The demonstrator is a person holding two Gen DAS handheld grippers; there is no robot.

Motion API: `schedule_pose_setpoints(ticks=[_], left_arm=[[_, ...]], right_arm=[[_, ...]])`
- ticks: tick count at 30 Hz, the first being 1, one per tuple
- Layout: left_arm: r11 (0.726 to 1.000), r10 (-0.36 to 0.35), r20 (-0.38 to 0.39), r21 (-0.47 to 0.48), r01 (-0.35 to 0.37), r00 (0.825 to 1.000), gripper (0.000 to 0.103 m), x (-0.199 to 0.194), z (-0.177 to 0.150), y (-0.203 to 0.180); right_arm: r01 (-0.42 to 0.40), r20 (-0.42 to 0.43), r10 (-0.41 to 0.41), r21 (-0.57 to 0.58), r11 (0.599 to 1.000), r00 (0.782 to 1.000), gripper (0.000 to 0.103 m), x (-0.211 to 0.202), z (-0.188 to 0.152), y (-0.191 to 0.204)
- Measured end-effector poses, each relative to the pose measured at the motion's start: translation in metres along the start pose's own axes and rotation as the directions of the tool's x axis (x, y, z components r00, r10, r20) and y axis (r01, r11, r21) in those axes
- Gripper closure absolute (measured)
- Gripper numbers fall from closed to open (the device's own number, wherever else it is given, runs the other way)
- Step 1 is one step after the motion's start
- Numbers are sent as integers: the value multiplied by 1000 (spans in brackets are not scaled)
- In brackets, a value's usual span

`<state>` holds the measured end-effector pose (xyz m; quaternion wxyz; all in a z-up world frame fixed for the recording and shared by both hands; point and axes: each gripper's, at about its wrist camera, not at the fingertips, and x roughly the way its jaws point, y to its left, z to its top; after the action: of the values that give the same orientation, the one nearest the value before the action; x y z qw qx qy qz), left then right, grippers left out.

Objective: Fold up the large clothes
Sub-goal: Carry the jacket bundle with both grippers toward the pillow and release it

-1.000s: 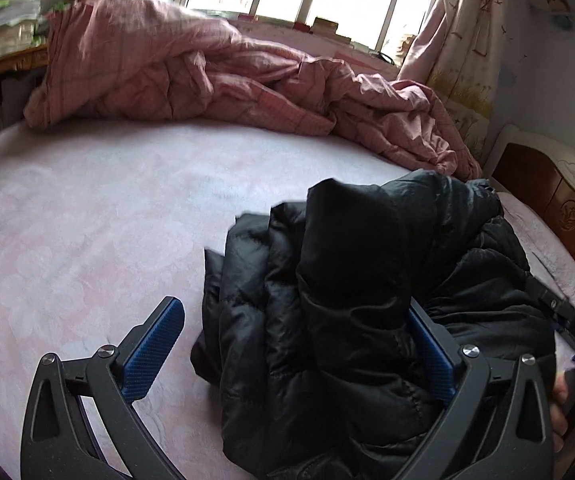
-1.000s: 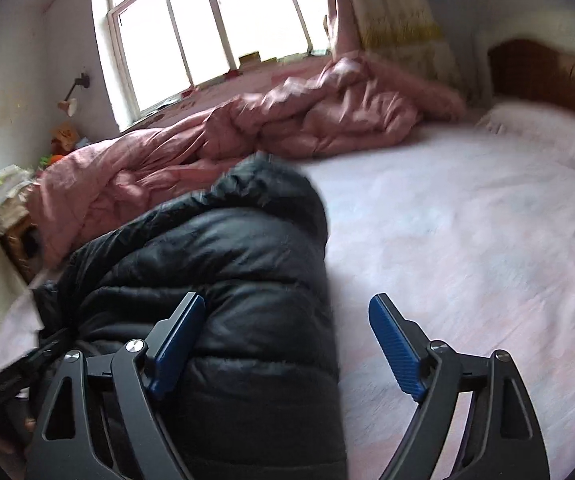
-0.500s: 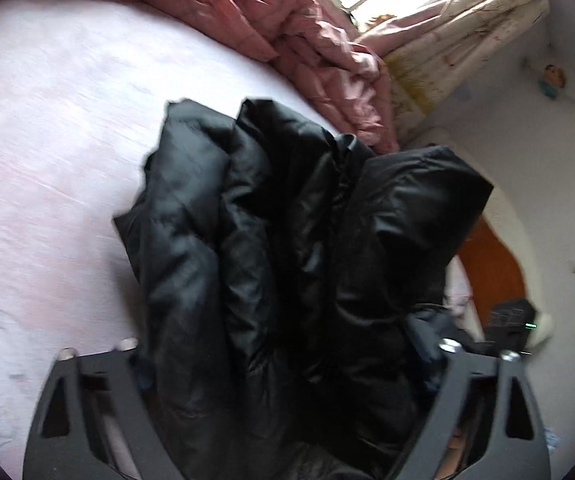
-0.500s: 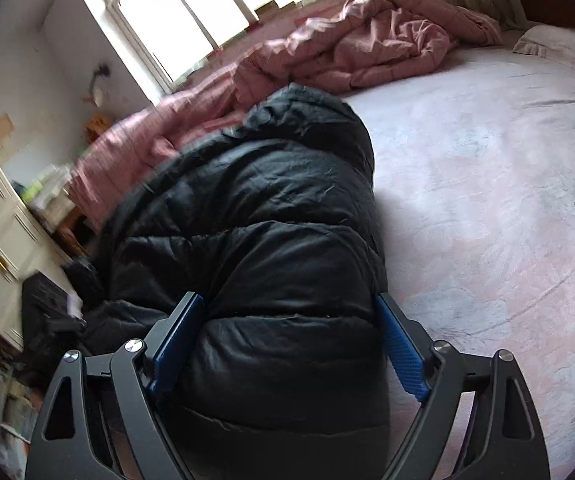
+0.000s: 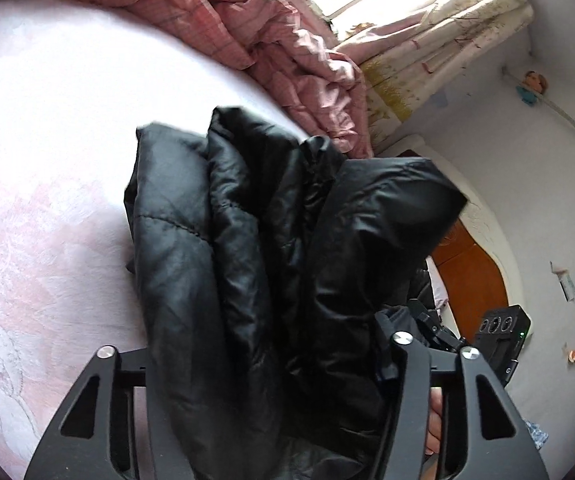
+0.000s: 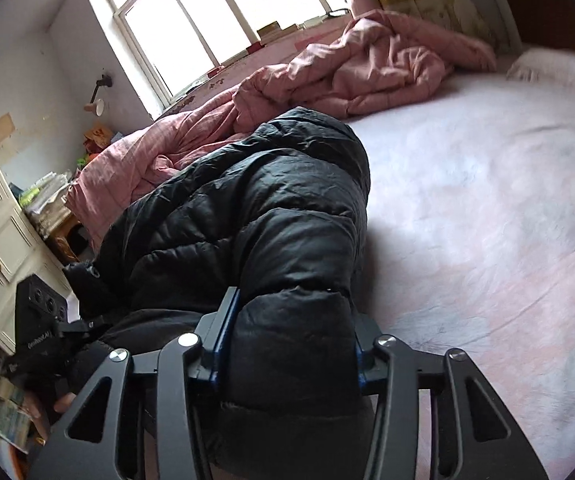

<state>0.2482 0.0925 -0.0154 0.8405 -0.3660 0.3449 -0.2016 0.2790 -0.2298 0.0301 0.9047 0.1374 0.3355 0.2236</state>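
Right wrist view: the right claw point(image 6: 287, 356) is closing, blue pads pinching a folded black puffer jacket point(image 6: 255, 216) lying on the pink bed point(image 6: 487, 200). The left claw point(image 5: 271, 364) is closing around the jacket's bunched layers.

Pink-sheeted bed point(image 6: 487, 200) bears black puffer jacket point(image 6: 255, 216) and rumpled pink quilt point(image 6: 367, 68).

Between the black tongs of the right gripper point(image 6: 287, 344), with blue pads point(image 6: 223, 336), is a shiny black quilted jacket point(image 6: 271, 216). To the right of them the bedsheet point(image 6: 487, 200) is pale pink with a faint flower pattern. Beyond the jacket lies a pink checked quilt point(image 6: 367, 68). Far behind, the curtain point(image 5: 439, 36) is cream with yellow print.
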Motion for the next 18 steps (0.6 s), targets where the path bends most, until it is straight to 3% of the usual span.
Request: schedule_pose_setpoints(ticks=[5,10,18], left_arm=[[996,-83,-5,45,84,997,56,-3,-7,-43],[985,-131,-20,114,132,991,56,9,-15,-100],[938,-217,-108,253,238,970,56,87,-28,-208]], right_arm=[[57,93,-53,-43,997,994,57,-57,12,7],[104,149,-96,-43,994,984,57,-118,31,-10],[231,228,-229,21,973,946,57,-210,62,-83]])
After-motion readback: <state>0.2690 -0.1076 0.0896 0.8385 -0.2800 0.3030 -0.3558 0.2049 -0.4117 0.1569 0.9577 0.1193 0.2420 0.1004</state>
